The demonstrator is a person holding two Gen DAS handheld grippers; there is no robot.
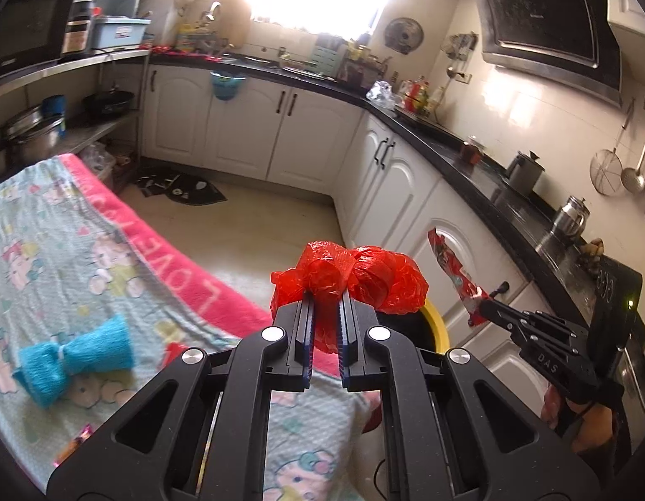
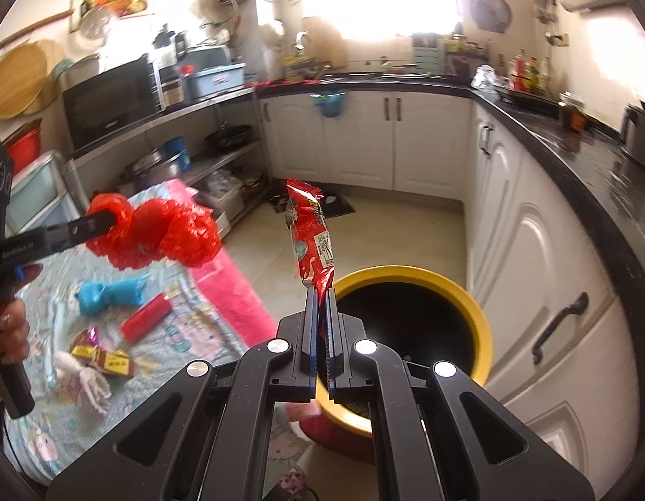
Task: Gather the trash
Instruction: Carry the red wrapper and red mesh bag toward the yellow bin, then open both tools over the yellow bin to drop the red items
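My left gripper (image 1: 326,298) is shut on a crumpled red plastic bag (image 1: 364,277) and holds it in the air beside the table's edge; it also shows in the right wrist view (image 2: 155,234). My right gripper (image 2: 321,294) is shut on a red snack wrapper (image 2: 310,234), held upright just above the near rim of the yellow-rimmed bin (image 2: 481,313). The wrapper (image 1: 454,269) and right gripper (image 1: 483,307) show at the right of the left wrist view. The bin's rim (image 1: 437,325) peeks out behind the bag.
On the table's cartoon-print cloth (image 2: 222,292) lie a blue cloth bundle (image 2: 107,294), a red lighter-like object (image 2: 147,317), small wrappers (image 2: 109,361) and a white fluffy piece (image 2: 86,380). White cabinets (image 2: 544,292) under a black counter stand to the right.
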